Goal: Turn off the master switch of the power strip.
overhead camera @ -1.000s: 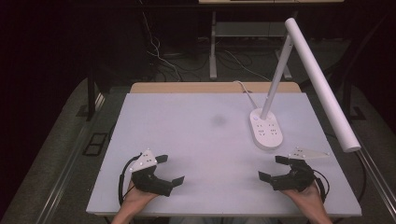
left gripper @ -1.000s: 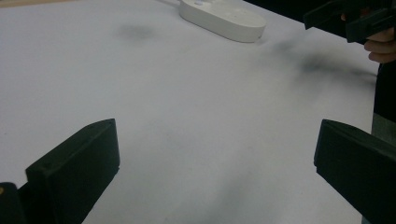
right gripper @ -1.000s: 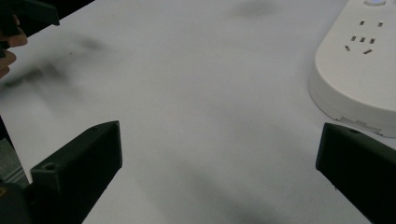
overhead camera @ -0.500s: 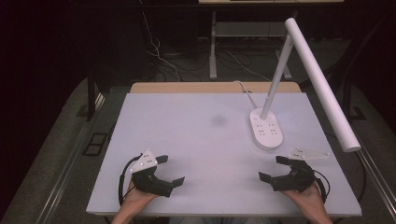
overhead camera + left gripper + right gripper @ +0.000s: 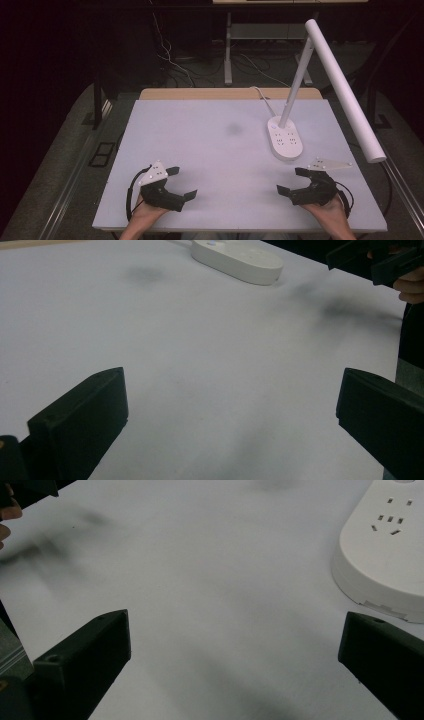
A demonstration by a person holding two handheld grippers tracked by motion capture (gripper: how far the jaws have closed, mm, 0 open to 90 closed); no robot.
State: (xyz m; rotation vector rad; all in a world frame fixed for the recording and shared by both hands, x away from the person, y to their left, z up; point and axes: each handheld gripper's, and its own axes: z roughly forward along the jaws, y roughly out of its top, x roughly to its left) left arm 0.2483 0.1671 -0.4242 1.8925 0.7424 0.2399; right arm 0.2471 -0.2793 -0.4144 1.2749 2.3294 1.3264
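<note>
My left gripper [image 5: 181,183] rests near the table's front left, held in a hand, jaws wide apart with nothing between them. In the left gripper view its gripper [image 5: 230,415] frames bare table. My right gripper [image 5: 292,181] sits at the front right, also open and empty. Its own view has the right gripper [image 5: 235,655] spread over bare white surface, with the lamp base [image 5: 385,560] just beyond its right jaw. The two grippers point toward each other across the table.
A white desk lamp stands at the right, its socketed base [image 5: 284,138] on the white table [image 5: 210,145] and its long tube head [image 5: 345,95] reaching toward the front right. The base [image 5: 237,257] also lies far off in the left gripper view. Cables lie on the floor behind.
</note>
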